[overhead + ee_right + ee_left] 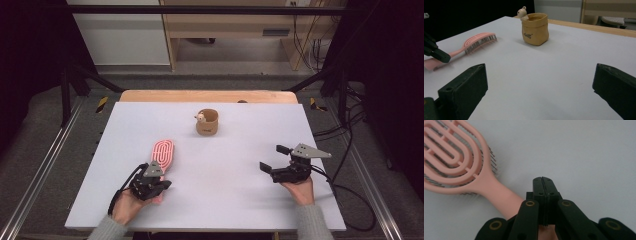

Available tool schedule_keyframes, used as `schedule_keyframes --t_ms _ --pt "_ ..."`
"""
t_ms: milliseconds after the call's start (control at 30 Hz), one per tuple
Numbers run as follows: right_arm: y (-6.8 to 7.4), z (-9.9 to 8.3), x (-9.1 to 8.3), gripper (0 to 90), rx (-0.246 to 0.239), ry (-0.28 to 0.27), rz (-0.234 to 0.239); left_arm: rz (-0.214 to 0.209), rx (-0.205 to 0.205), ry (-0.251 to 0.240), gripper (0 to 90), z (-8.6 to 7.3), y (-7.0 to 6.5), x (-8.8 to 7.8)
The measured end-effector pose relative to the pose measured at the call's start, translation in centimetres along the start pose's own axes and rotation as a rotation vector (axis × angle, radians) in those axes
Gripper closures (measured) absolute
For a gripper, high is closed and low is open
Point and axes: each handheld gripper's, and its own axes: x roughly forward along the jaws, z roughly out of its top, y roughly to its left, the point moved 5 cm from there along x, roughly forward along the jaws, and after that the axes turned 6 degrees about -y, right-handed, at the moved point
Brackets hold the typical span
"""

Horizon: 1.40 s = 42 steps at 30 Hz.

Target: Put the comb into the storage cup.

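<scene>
Pink hairbrush [163, 154] near table's left edge, left hand-held gripper [159, 187] clenched over its handle, right hand-held gripper [270, 159] released, bare tabletop [225, 170] between.

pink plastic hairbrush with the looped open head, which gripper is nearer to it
Left. The left gripper sits right over the handle end of the pink plastic hairbrush, jaws shut. The right gripper is far off across the white table, jaws open.

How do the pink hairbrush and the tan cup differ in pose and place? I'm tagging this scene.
The pink hairbrush lies flat on the table; the tan cup stands upright. The hairbrush is long and slotted, its handle beside the shut left gripper; the cup is squat, sack-shaped, with a small figure at its rim, far from both grippers. Both rest on the white table.
</scene>
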Motion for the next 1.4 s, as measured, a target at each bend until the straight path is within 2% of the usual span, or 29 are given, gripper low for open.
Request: schedule_keyframes --t_ms 833,1100,1233,1400 --pt "0.0 0.0 0.0 0.3 0.000 0.001 0.000 0.085 -0.030 0.036 89.9 -1.3 2.0 -1.5" --pt "0.0 0.0 0.0 0.4 0.001 0.000 0.000 0.086 -0.034 0.039 89.8 -1.4 2.2 -1.5" --pt "0.0 0.0 0.0 0.4 0.001 0.000 0.000 0.074 -0.035 0.015 89.8 -1.0 2.0 -1.8" --pt "0.0 0.0 0.0 0.4 0.000 -0.002 -0.003 0.090 -0.048 -0.050 89.0 0.0 2.1 -2.8"
